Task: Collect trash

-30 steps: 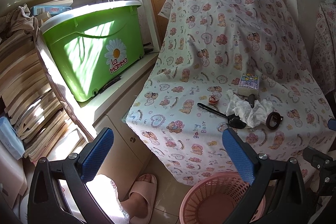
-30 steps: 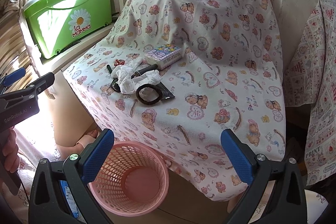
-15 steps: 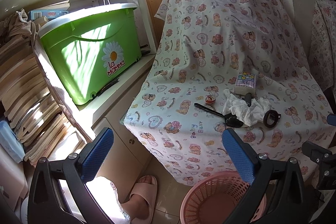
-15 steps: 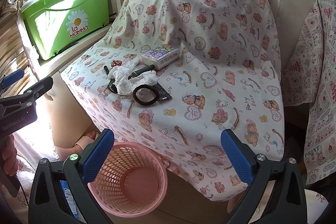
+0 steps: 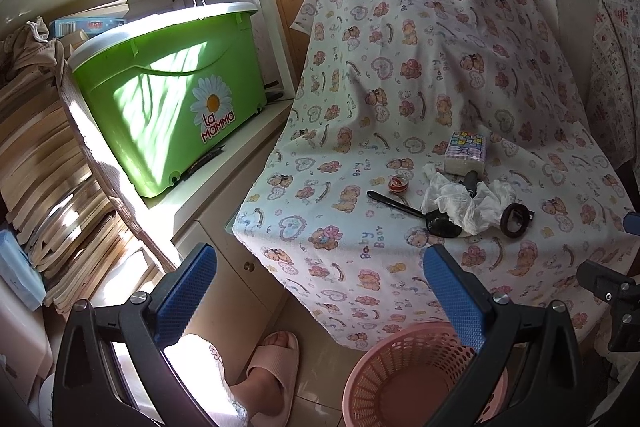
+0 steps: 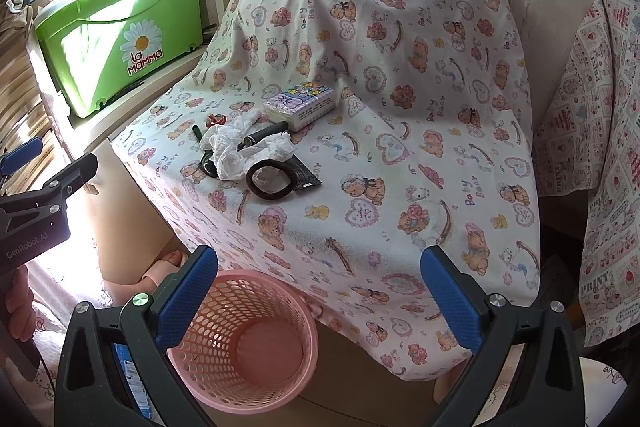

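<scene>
A crumpled white tissue (image 5: 464,201) (image 6: 236,151) lies on the bear-print cloth over a table (image 5: 344,227) (image 6: 400,187), among a black spoon (image 5: 404,211), a small red wrapper (image 5: 398,183) (image 6: 214,120), a black hair tie (image 5: 514,221) (image 6: 272,181) and a tissue pack (image 5: 466,153) (image 6: 302,101). A pink basket (image 5: 404,383) (image 6: 248,343) stands on the floor below the table's front edge. My left gripper (image 5: 320,291) and right gripper (image 6: 320,291) are both open and empty, held back from the table above the basket.
A green "La Mamma" tub (image 5: 168,91) (image 6: 120,39) sits on a white shelf at the left, with stacked books (image 5: 40,167) beside it. A slippered foot (image 5: 272,371) is on the floor. A second patterned cloth (image 6: 592,147) hangs at the right.
Both grippers have drifted slightly toward the table; the items on it look a little nearer. Nothing was picked up or moved.
</scene>
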`<state>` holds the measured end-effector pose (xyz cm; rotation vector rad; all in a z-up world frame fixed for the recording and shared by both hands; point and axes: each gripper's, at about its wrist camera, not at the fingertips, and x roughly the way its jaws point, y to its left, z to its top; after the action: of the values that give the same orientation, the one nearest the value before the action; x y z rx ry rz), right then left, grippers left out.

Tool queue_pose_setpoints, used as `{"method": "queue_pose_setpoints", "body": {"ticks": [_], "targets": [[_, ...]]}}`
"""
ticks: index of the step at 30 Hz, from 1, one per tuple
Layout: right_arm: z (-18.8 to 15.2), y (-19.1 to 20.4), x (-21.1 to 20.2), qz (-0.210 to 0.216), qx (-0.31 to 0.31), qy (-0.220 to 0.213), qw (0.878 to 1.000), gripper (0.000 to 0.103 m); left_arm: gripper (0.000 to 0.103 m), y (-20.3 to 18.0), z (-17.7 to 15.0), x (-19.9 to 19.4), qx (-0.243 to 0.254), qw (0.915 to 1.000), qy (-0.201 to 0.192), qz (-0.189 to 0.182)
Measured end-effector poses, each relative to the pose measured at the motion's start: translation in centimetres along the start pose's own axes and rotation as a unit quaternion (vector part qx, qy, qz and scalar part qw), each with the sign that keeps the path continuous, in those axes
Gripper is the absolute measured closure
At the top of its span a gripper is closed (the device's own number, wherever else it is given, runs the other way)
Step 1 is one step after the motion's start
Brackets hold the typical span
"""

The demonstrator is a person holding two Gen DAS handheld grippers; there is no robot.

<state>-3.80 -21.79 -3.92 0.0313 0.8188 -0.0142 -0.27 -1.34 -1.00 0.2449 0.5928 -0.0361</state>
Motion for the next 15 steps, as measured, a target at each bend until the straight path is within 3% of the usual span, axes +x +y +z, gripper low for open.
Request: {"method": "queue_pose_setpoints", "body": {"ticks": [6, 9, 15], "targets": [[0.0, 0.0, 0.2, 0.0, 0.0, 0.003, 1.0, 0.001, 0.002, 0.2, -0.1, 0.7, -0.011, 0.9994, 0.022, -0.024], [0.0, 0.0, 0.3, 0.001, 0.002, 0.004, 1.0, 0.001, 0.009, 0.2, -0.2, 1.1, -0.019, 0.9978, 0.037, -0.051], [-0.2, 0.0, 0.6, 0.004, 0.001, 0.008, 1.0, 0.001, 0.009, 0.3, -0.4, 1.8, -0.03, 0.9969, 0.054, -0.05]]}}
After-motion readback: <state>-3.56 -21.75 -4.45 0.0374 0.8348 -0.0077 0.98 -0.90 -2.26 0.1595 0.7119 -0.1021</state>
